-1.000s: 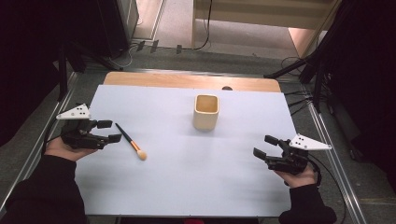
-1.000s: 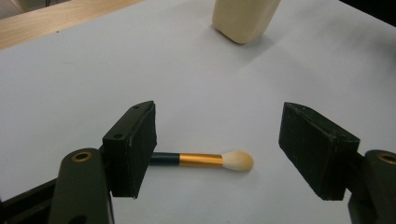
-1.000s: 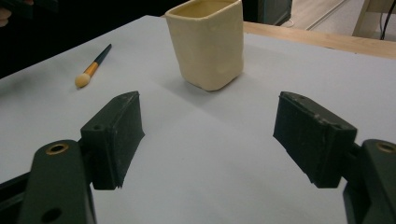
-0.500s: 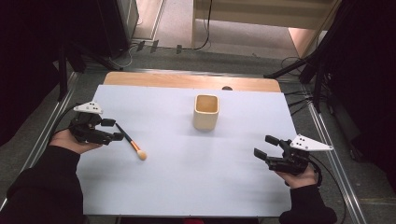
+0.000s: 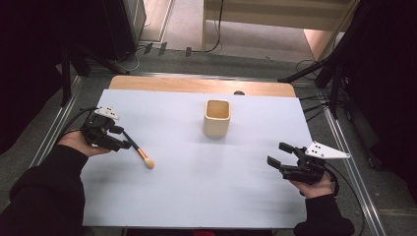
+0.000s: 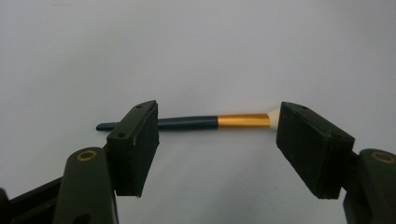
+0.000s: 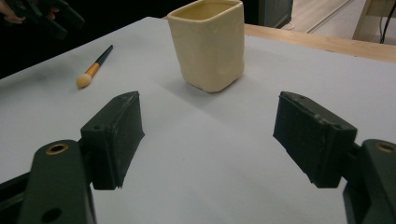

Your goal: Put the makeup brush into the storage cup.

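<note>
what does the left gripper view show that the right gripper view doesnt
Left gripper view alone: the brush's dark handle and gold ferrule up close, lying across the gap between the open left gripper.

Right gripper view alone: the cream cup standing upright, the wooden table edge, and the open right gripper.

Both: the brush on the white sheet.

The person's left hand (image 5: pixel 78 142) holds the left gripper (image 5: pixel 129 143) low, jaws spread wide and pointing right and slightly downward. The right hand (image 5: pixel 314 184) holds the right gripper (image 5: pixel 276 155) level, its jaws also wide apart, aimed forward and leftward. Dark sleeves cover both forearms.
</note>
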Motion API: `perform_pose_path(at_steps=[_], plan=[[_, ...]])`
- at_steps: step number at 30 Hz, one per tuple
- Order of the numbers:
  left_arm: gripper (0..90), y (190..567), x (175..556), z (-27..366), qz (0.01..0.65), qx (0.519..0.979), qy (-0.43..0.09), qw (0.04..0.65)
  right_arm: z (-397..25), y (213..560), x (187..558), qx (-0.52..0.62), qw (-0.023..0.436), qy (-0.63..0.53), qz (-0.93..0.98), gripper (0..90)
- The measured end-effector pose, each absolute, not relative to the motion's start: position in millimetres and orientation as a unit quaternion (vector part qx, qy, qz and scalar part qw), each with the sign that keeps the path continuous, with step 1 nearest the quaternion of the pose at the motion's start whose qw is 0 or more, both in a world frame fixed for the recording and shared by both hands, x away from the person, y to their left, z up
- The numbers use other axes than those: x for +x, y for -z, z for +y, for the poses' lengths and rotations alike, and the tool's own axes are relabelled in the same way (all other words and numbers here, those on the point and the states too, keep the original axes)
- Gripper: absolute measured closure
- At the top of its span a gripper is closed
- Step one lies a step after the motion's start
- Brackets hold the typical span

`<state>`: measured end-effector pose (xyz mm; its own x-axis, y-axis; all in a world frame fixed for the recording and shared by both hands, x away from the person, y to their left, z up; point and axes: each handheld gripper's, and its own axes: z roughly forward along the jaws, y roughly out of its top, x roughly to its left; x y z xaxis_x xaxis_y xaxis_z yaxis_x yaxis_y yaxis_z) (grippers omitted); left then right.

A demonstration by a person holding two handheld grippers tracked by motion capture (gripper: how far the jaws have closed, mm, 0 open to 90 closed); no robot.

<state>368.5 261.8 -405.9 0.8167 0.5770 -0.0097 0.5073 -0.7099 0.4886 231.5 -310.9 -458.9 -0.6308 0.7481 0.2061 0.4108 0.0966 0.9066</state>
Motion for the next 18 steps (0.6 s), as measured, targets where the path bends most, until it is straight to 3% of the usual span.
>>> perform_pose_path(at_steps=[18], plan=[[32.8, 391, 373, 229, 0.161, 0.974, -0.073, 0.141, -309, 459, 231, 0.402, 0.154, -0.541, 0.723, 24.6]])
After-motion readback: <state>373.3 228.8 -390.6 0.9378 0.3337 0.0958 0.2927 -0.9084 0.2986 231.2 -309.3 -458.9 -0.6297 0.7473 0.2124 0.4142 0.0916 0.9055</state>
